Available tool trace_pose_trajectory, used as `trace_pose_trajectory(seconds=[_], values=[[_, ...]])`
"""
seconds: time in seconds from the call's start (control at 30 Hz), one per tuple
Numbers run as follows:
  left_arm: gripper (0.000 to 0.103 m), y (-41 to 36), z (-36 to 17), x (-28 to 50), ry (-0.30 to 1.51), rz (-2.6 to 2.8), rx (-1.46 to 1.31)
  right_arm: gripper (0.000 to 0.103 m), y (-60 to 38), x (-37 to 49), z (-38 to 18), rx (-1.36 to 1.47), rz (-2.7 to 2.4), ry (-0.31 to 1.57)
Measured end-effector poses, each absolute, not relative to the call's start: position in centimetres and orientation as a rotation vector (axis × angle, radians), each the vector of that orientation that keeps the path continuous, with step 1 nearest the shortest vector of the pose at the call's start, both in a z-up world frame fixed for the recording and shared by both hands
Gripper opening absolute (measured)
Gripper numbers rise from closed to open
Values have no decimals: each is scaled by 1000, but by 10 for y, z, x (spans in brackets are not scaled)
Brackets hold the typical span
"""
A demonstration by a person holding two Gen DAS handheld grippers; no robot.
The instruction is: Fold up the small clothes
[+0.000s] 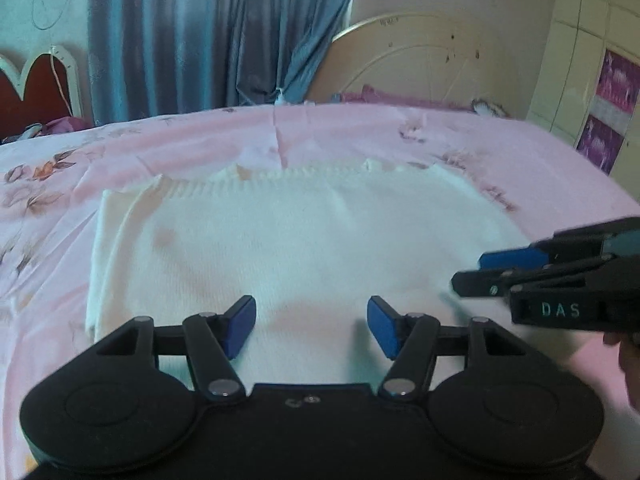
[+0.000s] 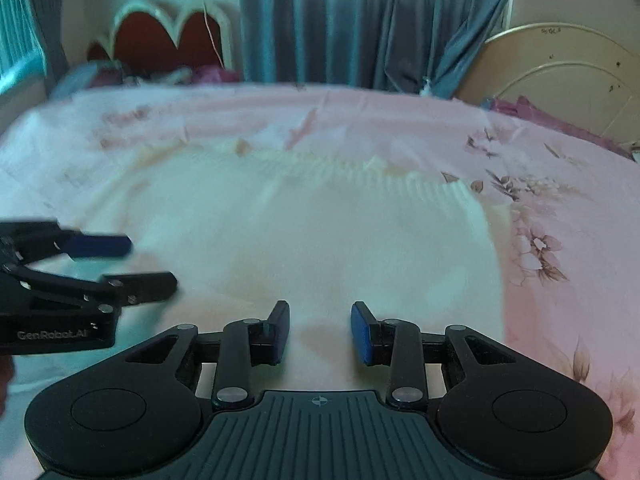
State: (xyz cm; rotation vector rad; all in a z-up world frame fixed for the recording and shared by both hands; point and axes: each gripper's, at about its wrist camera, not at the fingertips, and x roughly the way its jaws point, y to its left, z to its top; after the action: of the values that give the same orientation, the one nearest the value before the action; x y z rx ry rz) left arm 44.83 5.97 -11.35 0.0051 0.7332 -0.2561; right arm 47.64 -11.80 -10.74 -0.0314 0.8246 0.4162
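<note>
on the pink floral bedsheet (image 1: 540, 168) a white knit garment (image 1: 304, 232) lies flat, ribbed hem at its far edge. the left gripper (image 1: 312, 326) and right gripper (image 2: 320, 330) hover over its near part, both with jaws apart, nothing between them.
</note>
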Motion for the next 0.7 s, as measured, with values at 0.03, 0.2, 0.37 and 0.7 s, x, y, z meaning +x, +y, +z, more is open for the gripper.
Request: trace_pose_trajectory(seconds=[0.03, 0.2, 0.37, 0.7], values=[[60, 58, -115, 444, 742, -256, 16, 35, -111, 469, -108, -52, 446, 832], [61, 54, -129, 431, 804, -228, 36, 35, -101, 452, -125, -71, 429, 889], [60, 70, -118, 411, 774, -209, -16, 35, -112, 432, -109, -30, 438, 869], [55, 71, -123, 386, 787, -180, 1, 33, -113, 416, -117, -109, 403, 879]])
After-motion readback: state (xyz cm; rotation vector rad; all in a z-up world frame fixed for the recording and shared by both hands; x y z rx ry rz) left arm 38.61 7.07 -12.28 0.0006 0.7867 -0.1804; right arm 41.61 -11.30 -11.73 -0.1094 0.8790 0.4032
